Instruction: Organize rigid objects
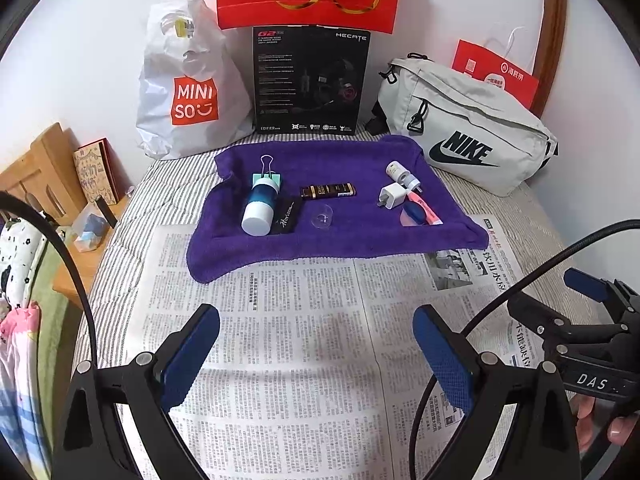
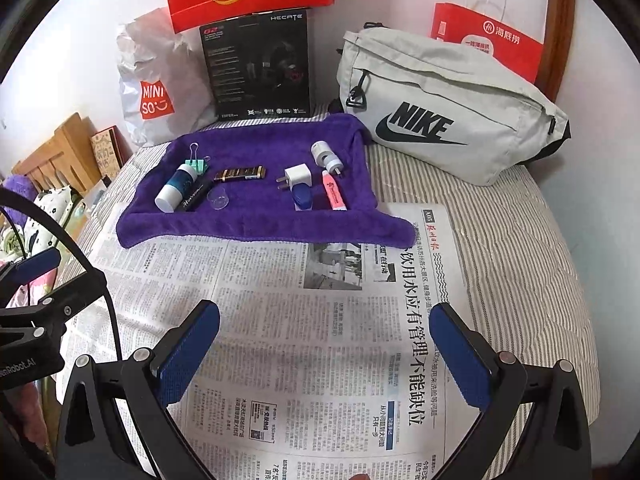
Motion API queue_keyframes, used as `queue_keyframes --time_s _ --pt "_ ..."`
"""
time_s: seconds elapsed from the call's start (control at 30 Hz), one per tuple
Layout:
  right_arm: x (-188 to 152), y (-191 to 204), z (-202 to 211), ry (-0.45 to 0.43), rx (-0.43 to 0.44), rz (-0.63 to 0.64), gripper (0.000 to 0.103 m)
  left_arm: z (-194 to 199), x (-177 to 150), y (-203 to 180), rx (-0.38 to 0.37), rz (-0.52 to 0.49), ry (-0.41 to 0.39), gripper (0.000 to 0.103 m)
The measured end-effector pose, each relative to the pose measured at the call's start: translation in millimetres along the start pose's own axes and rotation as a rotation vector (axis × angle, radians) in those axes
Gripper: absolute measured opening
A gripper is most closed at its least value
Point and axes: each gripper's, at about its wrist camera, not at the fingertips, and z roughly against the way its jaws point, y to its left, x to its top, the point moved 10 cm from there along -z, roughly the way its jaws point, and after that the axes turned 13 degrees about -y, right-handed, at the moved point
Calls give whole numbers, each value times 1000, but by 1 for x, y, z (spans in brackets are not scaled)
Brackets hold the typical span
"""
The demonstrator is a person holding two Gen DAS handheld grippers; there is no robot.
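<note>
1. A fuzzy purple towel (image 1: 336,216) lies with rumpled, upturned edges over a flat sheet of newspaper (image 1: 304,344), which covers a bed of ribbed grey-and-white striped fabric.
2. My left gripper (image 1: 316,334) hovers over the newsprint with its jaws spread wide, the blue mesh-textured pads (image 1: 192,352) holding and touching nothing.
3. My right gripper (image 2: 324,334) is likewise spread wide above the paper, with bare print between its blue pads (image 2: 460,360).
4. The small rigid things all sit on the towel, well ahead of both grippers.
5. On the left lies a smooth cylindrical bottle (image 1: 258,208), white cap toward me and teal body, touching a mint binder clip (image 1: 269,176) with wire handles.
6. Just beside the bottle is a flat black pouch (image 1: 286,216), and near it a clear, round plastic cap (image 1: 322,216).
7. In the middle lies a glossy dark rectangular bar (image 1: 328,191) with gold print.
8. On the right, a boxy white charger plug (image 2: 296,176) lies just beside a white cylindrical adapter (image 2: 326,156), a pink highlighter (image 2: 334,196) and a rounded blue case (image 2: 303,196).
9. Behind the towel stand a soft grey Nike bag (image 2: 444,108), a crinkly white Miniso bag (image 1: 184,88) and a black cardboard box (image 1: 310,80).
</note>
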Motion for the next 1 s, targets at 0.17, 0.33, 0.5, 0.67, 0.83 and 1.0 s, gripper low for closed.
queue_keyframes --time_s 0.17,0.33,0.5,0.67,0.83,1.0 --pt "2 -1 0 -1 -7 -1 103 -3 -2 6 3 11 8 98" --pt "1 1 -1 1 -8 4 103 -6 -5 11 6 16 20 98" --pt "1 2 -2 3 -7 3 103 -8 -6 14 14 12 26 98" --pt "1 3 -2 5 -2 6 103 -8 -6 16 20 17 29 98" --pt "-1 1 -2 8 -2 3 103 -8 -8 18 26 13 39 98" --pt "-1 1 -2 8 -3 -2 103 -8 -8 20 29 14 40 98"
